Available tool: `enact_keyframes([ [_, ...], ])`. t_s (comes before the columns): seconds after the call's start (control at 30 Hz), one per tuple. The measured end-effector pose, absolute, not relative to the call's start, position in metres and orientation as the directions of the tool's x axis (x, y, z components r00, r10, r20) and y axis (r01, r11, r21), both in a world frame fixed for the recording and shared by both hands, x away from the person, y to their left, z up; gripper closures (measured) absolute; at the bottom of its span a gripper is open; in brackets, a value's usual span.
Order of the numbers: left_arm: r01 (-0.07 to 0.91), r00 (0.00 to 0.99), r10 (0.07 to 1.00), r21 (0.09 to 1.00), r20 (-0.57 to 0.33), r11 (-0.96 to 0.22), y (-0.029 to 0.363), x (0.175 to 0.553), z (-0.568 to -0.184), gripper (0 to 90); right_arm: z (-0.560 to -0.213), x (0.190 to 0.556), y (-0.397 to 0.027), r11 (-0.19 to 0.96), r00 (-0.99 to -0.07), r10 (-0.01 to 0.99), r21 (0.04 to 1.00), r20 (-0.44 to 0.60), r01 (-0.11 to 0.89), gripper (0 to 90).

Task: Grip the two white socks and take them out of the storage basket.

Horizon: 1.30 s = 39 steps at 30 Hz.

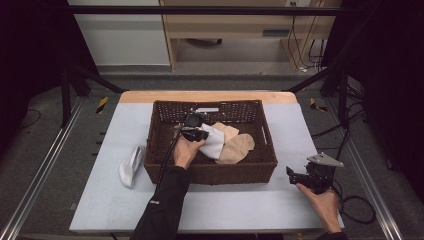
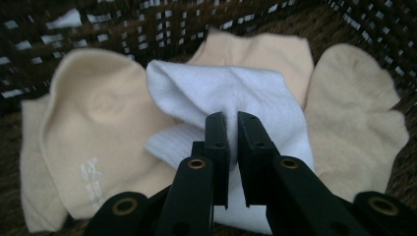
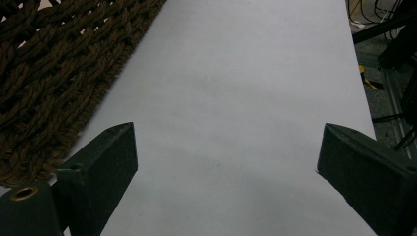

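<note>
Looking down from the high view, a dark woven wicker basket (image 1: 210, 167) sits on the pale grey desk (image 1: 280, 205), the left gripper (image 1: 192, 131) inside it pinching a soft white sock (image 1: 214, 142) beside beige socks (image 1: 239, 147), another white sock (image 1: 131, 166) lying outside. In the left gripper view, black fingers (image 2: 217, 142) clench a fold of the ribbed white sock; one beige sock (image 2: 93, 147) bears faint, unreadable lettering. In the right gripper view, matte fingers (image 3: 105, 157) stand wide apart, released, over smooth desk beside the basket's braided wall (image 3: 54, 73).
</note>
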State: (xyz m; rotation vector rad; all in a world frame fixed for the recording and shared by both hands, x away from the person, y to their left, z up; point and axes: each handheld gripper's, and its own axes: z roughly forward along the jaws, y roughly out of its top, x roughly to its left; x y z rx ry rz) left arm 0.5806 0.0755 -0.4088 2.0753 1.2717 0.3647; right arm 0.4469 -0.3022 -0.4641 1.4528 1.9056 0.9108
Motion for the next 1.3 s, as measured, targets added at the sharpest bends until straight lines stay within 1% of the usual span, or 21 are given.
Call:
enact_keyframes([
  [0.07,0.67,0.485,0.868,0.683,-0.105,-0.292,0.075,0.58,-0.407,83.5,-0.464,0.447,-0.302,0.177,-0.247,0.968,0.795,-0.035,0.581,8.4],
  [0.13,0.617,0.499,0.86,0.74,-0.106,-0.267,0.077,0.576,-0.4,83.6,-0.464,0.447,-0.302,0.175,-0.247,0.968,0.797,-0.033,0.578,8.4],
  [0.2,0.605,0.501,0.859,0.754,-0.11,-0.256,0.078,0.575,-0.399,83.7,-0.464,0.447,-0.302,0.176,-0.248,0.968,0.796,-0.034,0.578,8.4],
  [0.23,0.565,0.51,0.854,0.789,-0.105,-0.241,0.08,0.573,-0.393,83.7,-0.464,0.447,-0.302,0.177,-0.247,0.968,0.796,-0.035,0.579,8.4],
  [0.3,0.549,0.513,0.853,0.802,-0.1,-0.236,0.081,0.571,-0.391,83.7,-0.464,0.447,-0.302,0.177,-0.247,0.968,0.796,-0.036,0.579,8.4],
  [0.37,0.502,0.513,0.855,0.836,-0.082,-0.221,0.084,0.567,-0.384,83.7,-0.464,0.448,-0.302,0.177,-0.247,0.968,0.796,-0.036,0.578,8.4],
  [0.53,0.426,0.525,0.847,0.888,-0.087,-0.173,0.089,0.556,-0.37,83.8,-0.464,0.447,-0.302,0.178,-0.247,0.968,0.796,-0.037,0.579,8.5],
  [0.83,0.334,0.552,0.827,0.937,-0.106,-0.103,0.1,0.534,-0.34,83.8,-0.464,0.447,-0.302,0.179,-0.247,0.968,0.796,-0.038,0.579,8.5],
  [1.07,0.273,0.557,0.824,0.96,-0.106,-0.062,0.119,0.516,-0.319,83.8,-0.464,0.447,-0.302,0.18,-0.245,0.969,0.795,-0.041,0.579,8.6],
  [1.3,0.229,0.566,0.818,0.973,-0.105,-0.034,0.137,0.498,-0.306,83.7,-0.464,0.447,-0.302,0.183,-0.246,0.968,0.795,-0.044,0.578,8.6],
])
